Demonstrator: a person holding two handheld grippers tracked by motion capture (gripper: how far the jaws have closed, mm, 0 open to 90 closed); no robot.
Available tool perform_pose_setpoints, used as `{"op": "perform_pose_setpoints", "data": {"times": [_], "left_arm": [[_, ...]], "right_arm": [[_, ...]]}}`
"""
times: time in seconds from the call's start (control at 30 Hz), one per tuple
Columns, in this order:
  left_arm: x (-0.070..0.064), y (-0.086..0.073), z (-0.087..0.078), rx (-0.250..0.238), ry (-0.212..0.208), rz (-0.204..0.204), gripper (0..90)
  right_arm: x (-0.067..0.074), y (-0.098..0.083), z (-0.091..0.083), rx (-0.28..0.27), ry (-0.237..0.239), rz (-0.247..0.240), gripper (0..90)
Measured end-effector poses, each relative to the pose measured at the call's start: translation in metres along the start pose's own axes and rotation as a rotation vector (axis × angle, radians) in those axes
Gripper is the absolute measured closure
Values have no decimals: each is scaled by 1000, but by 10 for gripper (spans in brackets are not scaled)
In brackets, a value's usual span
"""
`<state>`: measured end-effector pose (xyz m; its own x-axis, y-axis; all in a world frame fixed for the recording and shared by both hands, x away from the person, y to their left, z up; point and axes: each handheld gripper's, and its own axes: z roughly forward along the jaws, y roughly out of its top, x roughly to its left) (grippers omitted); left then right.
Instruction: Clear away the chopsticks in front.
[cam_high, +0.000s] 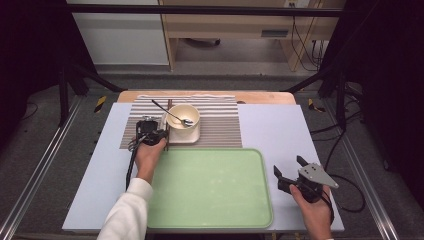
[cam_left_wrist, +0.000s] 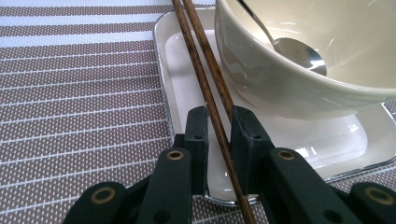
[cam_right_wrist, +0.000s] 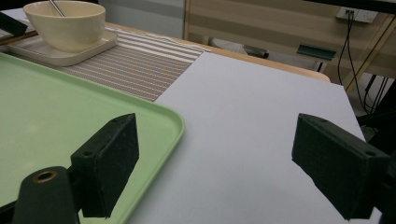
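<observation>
Looking from high: I am holding my left gripper (cam_high: 161, 135) at the chopsticks (cam_high: 168, 125) beside the bowl (cam_high: 183, 116) | left gripper view: jaws straddling the chopsticks (cam_left_wrist: 210, 88) over the white plate (cam_left_wrist: 187, 84); pads not yet pressing | right gripper view: jaws standing wide apart beside the green tray (cam_right_wrist: 56, 121)

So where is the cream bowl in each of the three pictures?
High view: the bowl sits top middle, on the striped mat.
Left gripper view: top right, big and close, beside the chopsticks.
Right gripper view: top left corner, far off.
Shared landmark: the small white tray under the bowl.
</observation>
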<state>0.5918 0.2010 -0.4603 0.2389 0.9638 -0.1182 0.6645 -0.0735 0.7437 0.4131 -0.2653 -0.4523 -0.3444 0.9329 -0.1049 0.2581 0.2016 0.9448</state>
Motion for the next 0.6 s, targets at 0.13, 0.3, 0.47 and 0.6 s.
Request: {"op": "perform_pose_setpoints", "data": {"times": [0.13,0.3,0.47,0.6], "left_arm": [[-1,-1,2,0,0,-14,776],[0,-1,3,3,6,-30,793],[-1,-1,4,-3,10,-48,810],[-3,-2,5,-4,25,-53,821]], "right_arm": [[0,0,0,1,3,0,150],[1,0,0,3,4,1,154],[1,0,0,6,7,3,156],[1,0,0,5,8,1,158]]}}
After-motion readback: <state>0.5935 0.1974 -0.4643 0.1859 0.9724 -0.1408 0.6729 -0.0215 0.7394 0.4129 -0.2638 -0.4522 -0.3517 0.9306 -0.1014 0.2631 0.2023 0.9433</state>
